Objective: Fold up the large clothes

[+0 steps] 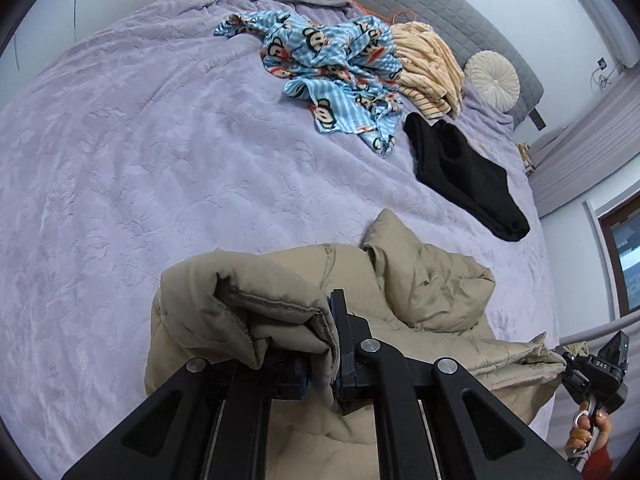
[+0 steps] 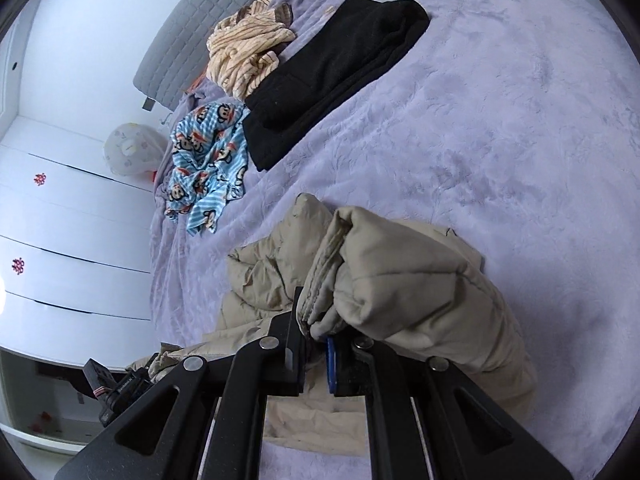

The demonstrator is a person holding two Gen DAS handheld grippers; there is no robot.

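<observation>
Lavender bedspread [image 1: 120, 160] bears four garments; both tongs, left [image 1: 320, 344] and right [image 2: 316, 344], clamp one beige jacket [image 1: 420, 280].

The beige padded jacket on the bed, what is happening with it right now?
A person is folding the beige padded jacket on the lilac bedspread, with a hand-held gripper in each hand. The left hand-held gripper is shut on one bunched edge of the jacket, and the right hand-held gripper is shut on another. Part of the jacket is lifted; the rest lies crumpled on the bed. Farther back lie a black garment, a blue monkey-print garment and a cream striped garment, both of these crumpled.
</observation>
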